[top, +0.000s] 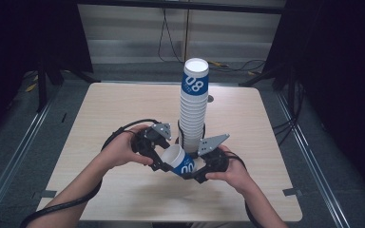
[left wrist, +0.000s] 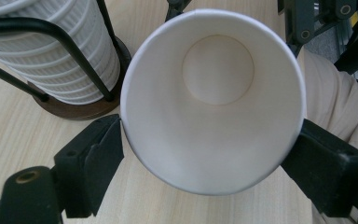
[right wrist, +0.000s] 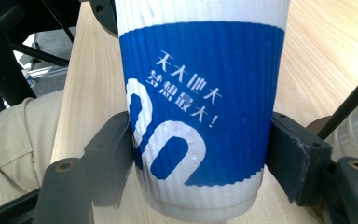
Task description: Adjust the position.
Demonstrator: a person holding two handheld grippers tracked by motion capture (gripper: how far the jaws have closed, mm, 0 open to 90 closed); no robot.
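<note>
A white paper cup (top: 178,161) with a blue printed band lies tilted above the table's front middle, held between both grippers. My right gripper (top: 197,171) is shut on its ribbed body near the base; in the right gripper view the jaws (right wrist: 200,158) press both sides of the cup (right wrist: 200,93). My left gripper (top: 164,159) is at the cup's mouth. In the left gripper view the open mouth (left wrist: 214,116) faces the camera, and the left gripper's (left wrist: 209,135) two jaws touch the rim on either side.
A tall stack of the same cups (top: 193,109) stands upside down in a black wire holder just behind the grippers, on a round brown base (left wrist: 88,105). The light wooden table (top: 123,109) has dark floor and cables around it.
</note>
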